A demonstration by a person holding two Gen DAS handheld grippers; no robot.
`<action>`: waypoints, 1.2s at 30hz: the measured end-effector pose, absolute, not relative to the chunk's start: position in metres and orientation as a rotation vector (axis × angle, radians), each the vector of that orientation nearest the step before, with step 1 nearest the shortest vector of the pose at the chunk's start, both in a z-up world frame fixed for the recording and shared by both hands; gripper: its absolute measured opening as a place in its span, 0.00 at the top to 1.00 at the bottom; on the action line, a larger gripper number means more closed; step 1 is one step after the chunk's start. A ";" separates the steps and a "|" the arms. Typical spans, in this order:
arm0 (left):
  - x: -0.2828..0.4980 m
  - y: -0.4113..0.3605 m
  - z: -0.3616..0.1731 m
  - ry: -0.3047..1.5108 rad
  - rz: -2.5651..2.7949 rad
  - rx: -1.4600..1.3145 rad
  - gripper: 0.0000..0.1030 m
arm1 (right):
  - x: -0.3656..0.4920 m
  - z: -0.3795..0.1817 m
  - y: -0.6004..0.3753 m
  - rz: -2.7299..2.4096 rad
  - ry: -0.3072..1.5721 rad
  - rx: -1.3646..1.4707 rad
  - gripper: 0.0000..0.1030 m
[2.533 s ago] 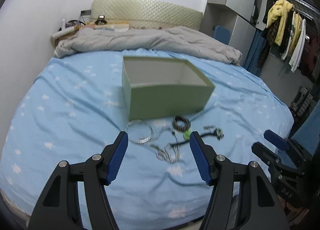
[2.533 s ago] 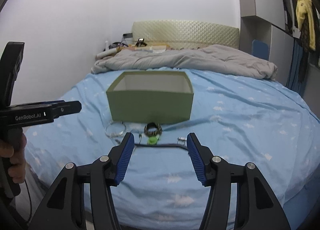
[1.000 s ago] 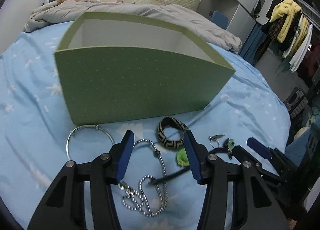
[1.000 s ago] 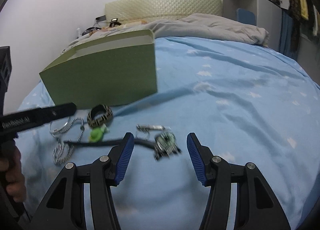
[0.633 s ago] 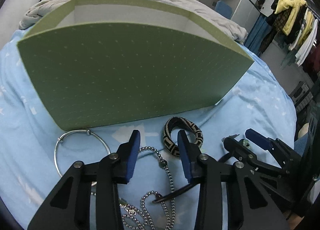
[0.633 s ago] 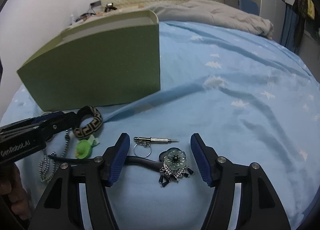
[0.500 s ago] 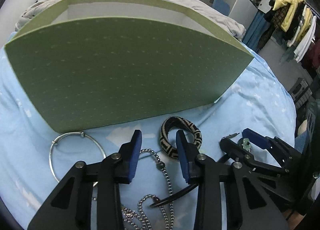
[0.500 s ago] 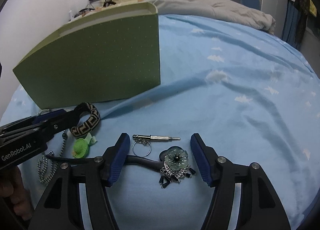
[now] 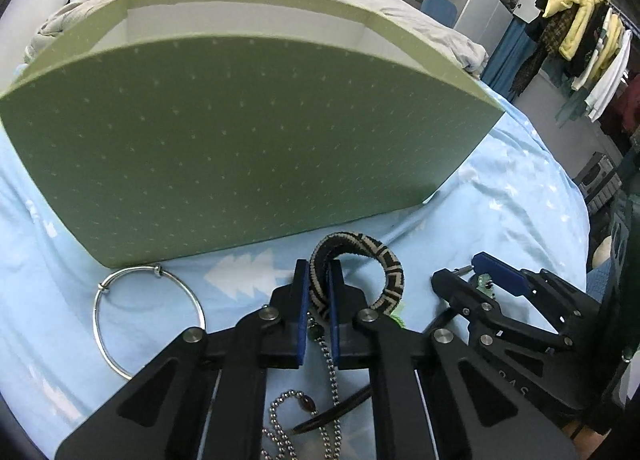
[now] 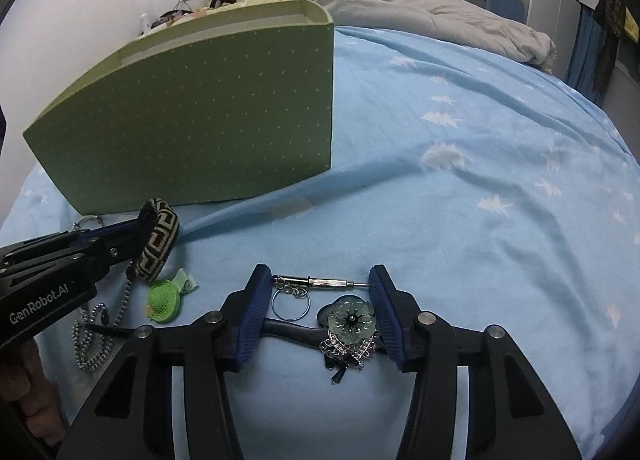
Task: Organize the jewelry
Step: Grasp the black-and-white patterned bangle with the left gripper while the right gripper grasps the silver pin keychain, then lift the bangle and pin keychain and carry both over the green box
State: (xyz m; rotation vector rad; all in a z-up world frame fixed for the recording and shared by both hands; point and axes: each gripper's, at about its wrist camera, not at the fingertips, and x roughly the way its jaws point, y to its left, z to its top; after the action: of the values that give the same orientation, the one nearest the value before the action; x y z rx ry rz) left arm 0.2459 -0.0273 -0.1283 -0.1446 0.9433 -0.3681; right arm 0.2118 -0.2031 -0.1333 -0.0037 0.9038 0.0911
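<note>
Now that my left tool [image 9: 319, 284] has drawn its jaws in from a wide gap a second ago, its pads pinch the near side of the woven black-and-beige bracelet [image 9: 384, 268], which half a second back lay untouched on the bed [image 10: 460, 188] ahead of the fingers. They are closing the last bit on the band. Left of it the silver bangle [image 9: 146, 320] lies flat where it was, just in front of the green box [image 9: 240, 140], and the bead chain [image 9: 332, 372] trails under the left tool. I judge the first piece is secured, and what remains for it is a lift over the box's near wall and a drop inside.

Further right, my right tool [image 10: 318, 302] has come nearer the bed and now straddles the jade flower brooch [image 10: 352, 320], the key ring [image 10: 291, 306] and the small metal pin [image 10: 320, 282]. Its jaws are narrowing but grip nothing yet; the pads stand clear of the brooch. The green hat charm [image 10: 163, 298] lies outside them, untouched.
</note>
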 end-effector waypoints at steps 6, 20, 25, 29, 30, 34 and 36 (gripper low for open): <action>0.236 -0.026 -0.118 0.922 -0.366 -0.137 0.92 | 0.204 -0.119 -0.204 0.100 0.864 0.004 0.54; 0.203 -0.009 -0.091 0.861 -0.317 -0.163 0.92 | 0.159 -0.077 -0.202 0.138 0.750 0.024 0.54; 0.189 -0.003 -0.083 0.847 -0.291 -0.174 0.92 | 0.138 -0.065 -0.203 0.146 0.701 0.022 0.54; 0.178 0.001 -0.081 0.831 -0.267 -0.173 0.92 | 0.125 -0.062 -0.202 0.153 0.670 0.036 0.54; 0.176 0.003 -0.082 0.833 -0.262 -0.179 0.92 | 0.123 -0.063 -0.202 0.156 0.668 0.038 0.54; 0.171 0.007 -0.083 0.825 -0.237 -0.158 0.92 | 0.118 -0.068 -0.198 0.182 0.678 0.040 0.54; 0.172 0.008 -0.081 0.821 -0.239 -0.164 0.92 | 0.119 -0.067 -0.196 0.187 0.668 0.039 0.54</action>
State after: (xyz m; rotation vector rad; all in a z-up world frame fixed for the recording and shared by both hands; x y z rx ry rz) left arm 0.1718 0.0082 -0.0806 -0.1640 0.8206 -0.2394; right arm 0.1185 -0.1964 -0.0665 0.0391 0.6680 0.1871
